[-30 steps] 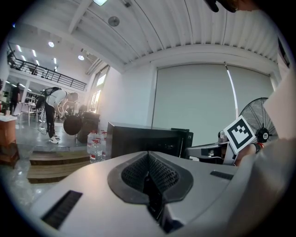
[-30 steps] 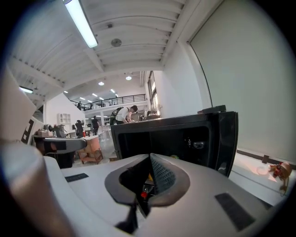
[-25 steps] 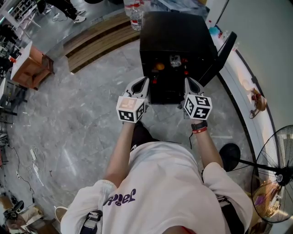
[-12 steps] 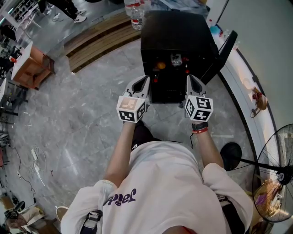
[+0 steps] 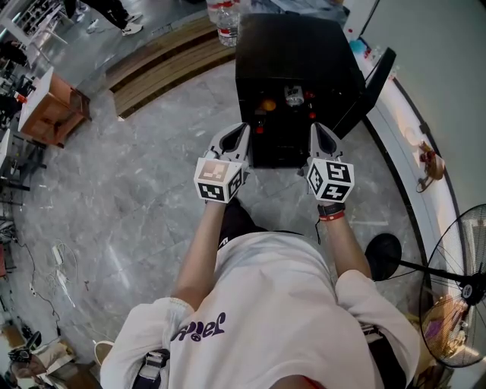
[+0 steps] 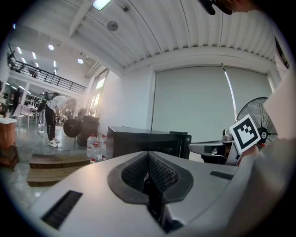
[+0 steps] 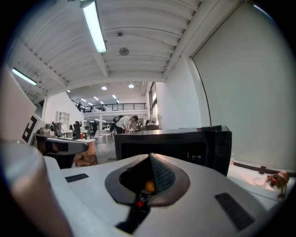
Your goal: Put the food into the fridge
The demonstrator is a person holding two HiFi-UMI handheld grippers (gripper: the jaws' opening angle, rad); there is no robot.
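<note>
A small black fridge (image 5: pixel 292 53) stands on the floor ahead of me, its door (image 5: pixel 370 87) swung open to the right. Inside I see an orange (image 5: pixel 268 105), a pale jar (image 5: pixel 294 96) and small red items (image 5: pixel 260 129). My left gripper (image 5: pixel 238 135) is shut and empty in front of the opening's left side. My right gripper (image 5: pixel 318 137) is shut and empty before the right side. The left gripper view shows the left gripper's closed jaws (image 6: pixel 149 155) below the fridge (image 6: pixel 138 141). In the right gripper view the orange (image 7: pixel 149 185) shows behind the shut right gripper (image 7: pixel 151 157).
Water bottles (image 5: pixel 226 23) stand behind the fridge on a wooden step (image 5: pixel 163 64). A white ledge (image 5: pixel 410 144) with a small toy (image 5: pixel 430 163) runs along the right wall. A floor fan (image 5: pixel 463 304) stands at my right, a wooden table (image 5: pixel 53 110) far left.
The right gripper has tilted a touch. Both grippers stay where they were in front of the fridge, and both remain closed.
</note>
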